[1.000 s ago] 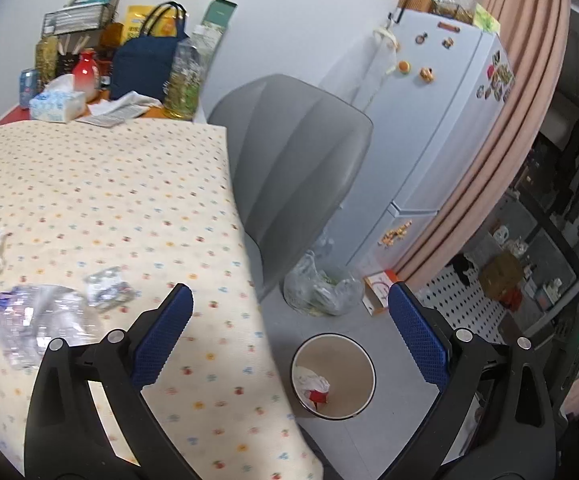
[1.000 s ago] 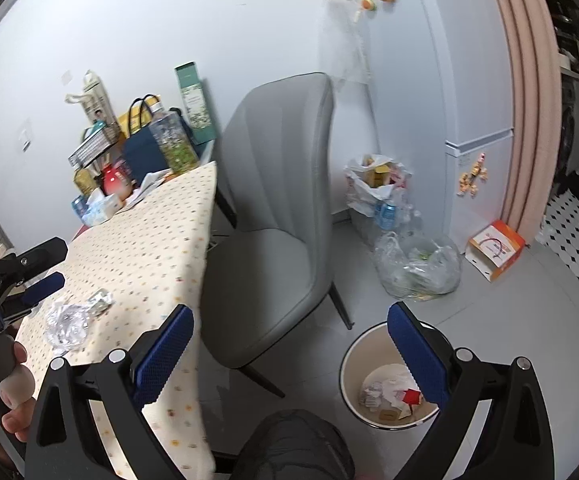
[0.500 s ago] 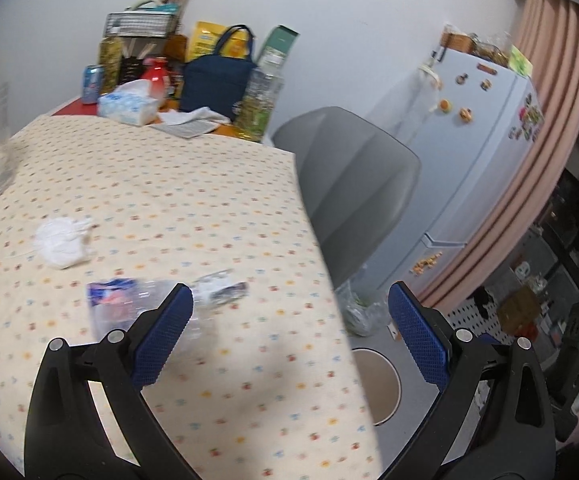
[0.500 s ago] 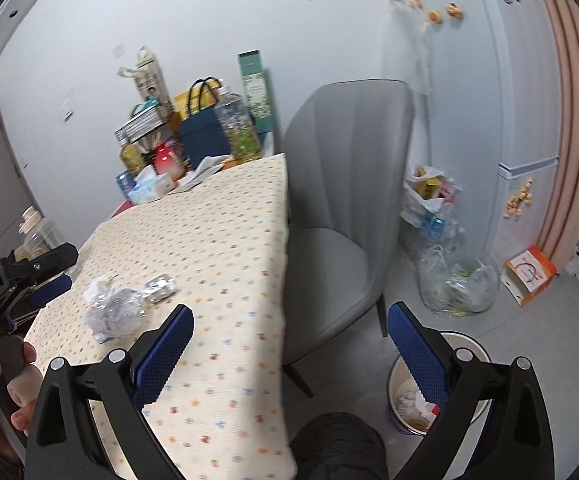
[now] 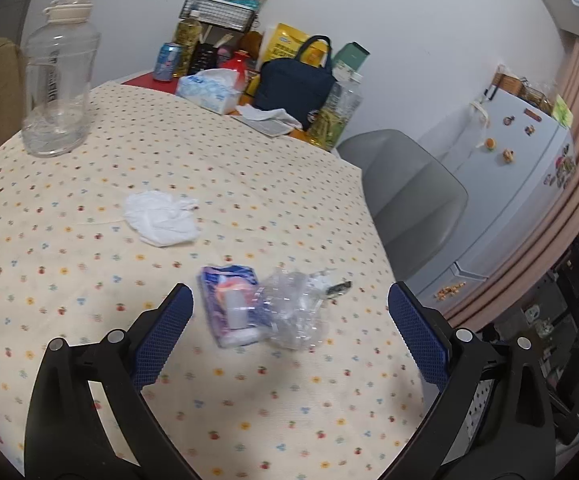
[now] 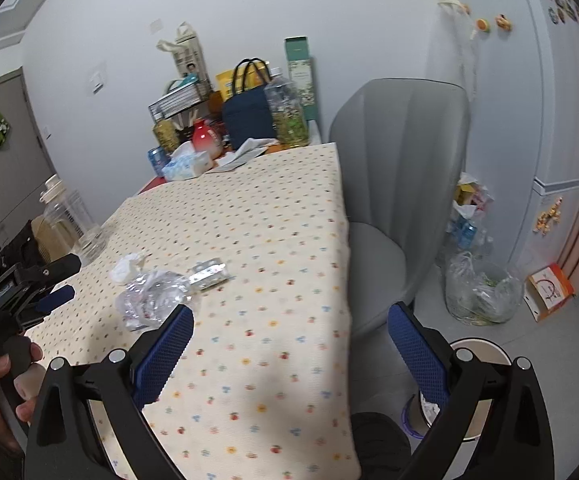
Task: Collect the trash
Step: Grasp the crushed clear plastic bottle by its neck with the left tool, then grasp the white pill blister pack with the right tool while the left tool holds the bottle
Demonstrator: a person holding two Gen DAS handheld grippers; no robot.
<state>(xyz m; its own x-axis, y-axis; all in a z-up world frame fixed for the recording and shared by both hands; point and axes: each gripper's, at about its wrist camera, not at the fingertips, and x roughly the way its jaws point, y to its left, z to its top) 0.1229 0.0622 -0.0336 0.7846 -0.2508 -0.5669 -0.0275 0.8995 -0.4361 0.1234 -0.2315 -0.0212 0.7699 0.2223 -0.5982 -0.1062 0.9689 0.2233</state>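
Observation:
A crushed clear plastic bottle [image 5: 265, 310] with a blue and pink label lies on the dotted tablecloth [image 5: 89, 272], straight ahead of my open left gripper [image 5: 291, 336] and between its blue pads. A crumpled white tissue [image 5: 161, 218] lies farther back to the left. A small silver wrapper [image 6: 208, 273] rests beside the bottle [image 6: 151, 298]. My right gripper [image 6: 289, 354] is open and empty, hovering over the table's near right part. The round trash bin [image 6: 475, 350] stands on the floor at lower right, half hidden by the right finger. The left gripper [image 6: 43, 284] shows at left, held by a hand.
A large clear water jug [image 5: 57, 76] stands at the table's far left. A tissue box [image 5: 209, 90], navy bag [image 5: 297, 80], cans and jars crowd the far end. A grey chair [image 6: 397, 184] sits beside the table, with a clear bag of rubbish [image 6: 481, 292] and a fridge [image 6: 529, 80] beyond.
Both grippers swung left, away from the floor bin and toward the table. The left gripper now faces the crushed bottle, which sits centred between its fingers. Both stay open.

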